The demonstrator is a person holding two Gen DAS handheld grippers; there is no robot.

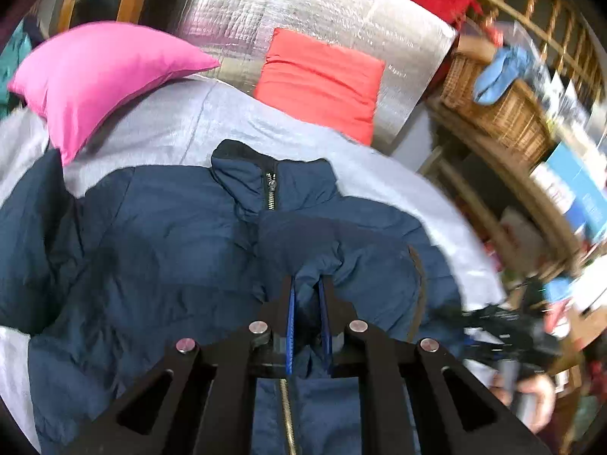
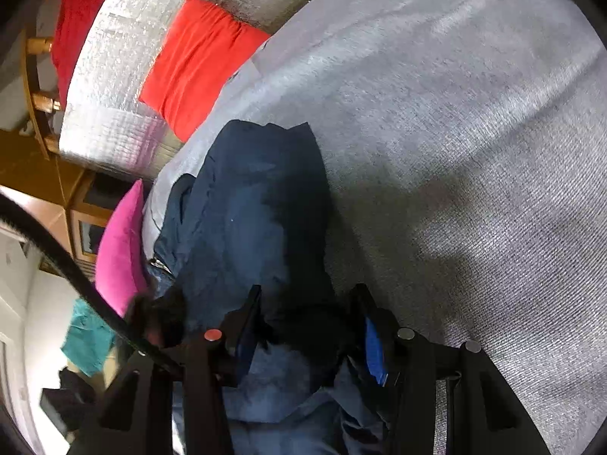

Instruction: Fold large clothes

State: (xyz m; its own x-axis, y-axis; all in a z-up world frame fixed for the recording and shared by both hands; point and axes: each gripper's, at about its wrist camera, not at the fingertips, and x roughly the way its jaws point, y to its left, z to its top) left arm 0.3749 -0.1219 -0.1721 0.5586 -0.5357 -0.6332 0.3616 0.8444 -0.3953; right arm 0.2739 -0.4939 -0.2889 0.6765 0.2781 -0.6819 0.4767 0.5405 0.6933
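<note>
A navy puffer jacket (image 1: 170, 250) lies on a grey bed cover (image 1: 197, 121), zipped, collar pointing away. My left gripper (image 1: 308, 284) is shut on a fold of the jacket's fabric near the chest, lifted slightly. In the right wrist view the jacket (image 2: 246, 220) lies on the grey cover (image 2: 455, 151). My right gripper (image 2: 309, 303) has its jaws wide apart around a dark bunch of the jacket, likely the sleeve end; the fingers do not pinch it.
A pink pillow (image 1: 95, 76) and an orange-red cushion (image 1: 322, 79) lie at the bed's far end against a silver quilted panel (image 1: 322, 7). A wicker basket (image 1: 504, 110) and cluttered shelves stand to the right. A hand (image 1: 531, 398) shows at lower right.
</note>
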